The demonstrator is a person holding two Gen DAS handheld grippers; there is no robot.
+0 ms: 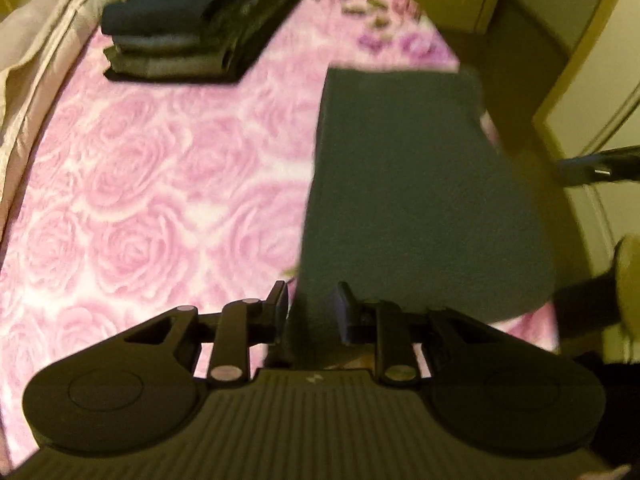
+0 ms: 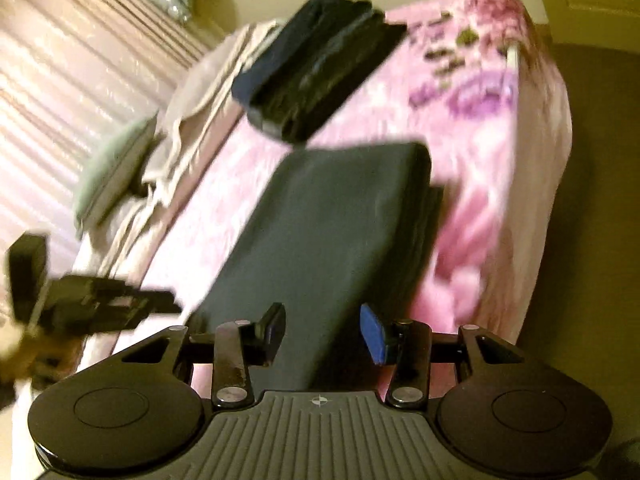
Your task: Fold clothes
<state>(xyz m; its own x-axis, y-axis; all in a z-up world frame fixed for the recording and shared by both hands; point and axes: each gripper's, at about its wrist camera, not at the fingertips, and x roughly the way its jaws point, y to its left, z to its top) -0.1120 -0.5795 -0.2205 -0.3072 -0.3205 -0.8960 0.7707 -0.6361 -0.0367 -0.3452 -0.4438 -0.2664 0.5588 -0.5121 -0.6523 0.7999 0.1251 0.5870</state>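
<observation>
Clothes-folding now centres on the dark garment (image 1: pixel 408 184), whose near hem sits between the left gripper's (image 1: pixel 312 310) narrow jaws, though blur hides whether they pinch it. The right gripper (image 2: pixel 324 332) stands half open over the cloth, empty. Keep both corners level along the bed's (image 1: pixel 160 168) near right edge, then carry them toward the folded stack (image 1: pixel 200 20) at the far edge.

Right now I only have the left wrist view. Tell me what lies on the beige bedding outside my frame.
Observer: A green cushion lies on the beige bedding.
Operator: Report the right gripper's jaws.
Observer: The right gripper is open above the near end of the dark garment, with nothing pinched.
Operator: Say what is beyond that bedding.
Observer: What looks like a pink striped curtain.
</observation>
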